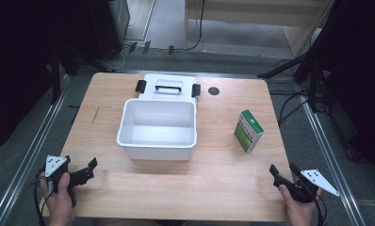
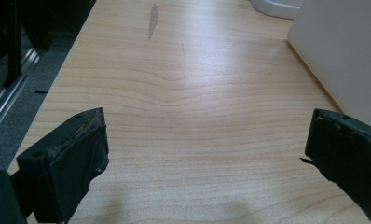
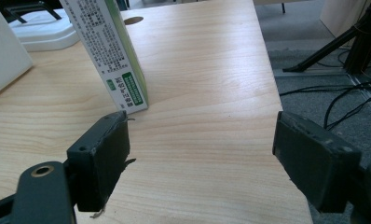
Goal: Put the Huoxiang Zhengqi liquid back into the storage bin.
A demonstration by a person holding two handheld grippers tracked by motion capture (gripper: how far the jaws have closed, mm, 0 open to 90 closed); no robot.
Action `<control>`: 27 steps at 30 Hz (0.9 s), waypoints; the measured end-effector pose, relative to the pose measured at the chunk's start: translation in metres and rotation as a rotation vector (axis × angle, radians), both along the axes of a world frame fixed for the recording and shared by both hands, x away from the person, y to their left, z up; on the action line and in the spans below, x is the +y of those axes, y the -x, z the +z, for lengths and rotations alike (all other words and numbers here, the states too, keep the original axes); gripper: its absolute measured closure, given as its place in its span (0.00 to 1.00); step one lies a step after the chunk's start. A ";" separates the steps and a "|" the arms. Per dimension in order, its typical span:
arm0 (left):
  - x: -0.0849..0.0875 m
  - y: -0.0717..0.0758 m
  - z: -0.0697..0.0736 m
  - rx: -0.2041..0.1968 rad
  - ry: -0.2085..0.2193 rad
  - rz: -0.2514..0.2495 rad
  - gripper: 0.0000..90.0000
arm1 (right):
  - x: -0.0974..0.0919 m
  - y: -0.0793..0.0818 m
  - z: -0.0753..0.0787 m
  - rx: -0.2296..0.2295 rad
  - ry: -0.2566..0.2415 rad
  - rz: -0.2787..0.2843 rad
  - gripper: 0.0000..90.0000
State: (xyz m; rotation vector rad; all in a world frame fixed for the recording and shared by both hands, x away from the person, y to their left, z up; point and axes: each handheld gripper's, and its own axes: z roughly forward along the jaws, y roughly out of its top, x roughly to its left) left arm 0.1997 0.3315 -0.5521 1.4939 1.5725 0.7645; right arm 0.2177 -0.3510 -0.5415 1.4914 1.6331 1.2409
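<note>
Both jaw pairs stand wide apart, empty: left gripper (image 1: 84,170), right gripper (image 1: 283,175), both at the near edge of the pale wood-grain table (image 1: 223,179). Upright green-and-white carton (image 1: 248,130) stands ahead of the right gripper; open white plastic bin (image 1: 158,128) mid-table; grey floor, cables around.

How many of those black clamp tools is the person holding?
2. The left gripper is in the hand at the table's near left corner; the right gripper is in the hand at the near right corner. Both are open and hold nothing.
</note>
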 end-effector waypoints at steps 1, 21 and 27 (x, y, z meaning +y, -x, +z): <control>0.000 0.000 0.000 0.002 -0.002 0.000 0.00 | 0.001 0.000 0.000 0.002 0.004 0.002 0.22; 0.001 0.000 0.000 -0.006 0.008 -0.002 0.00 | 0.007 -0.003 0.002 0.089 0.057 0.057 0.24; 0.002 0.001 0.000 -0.014 0.020 -0.002 0.00 | 0.014 -0.007 0.015 0.171 0.065 0.068 0.28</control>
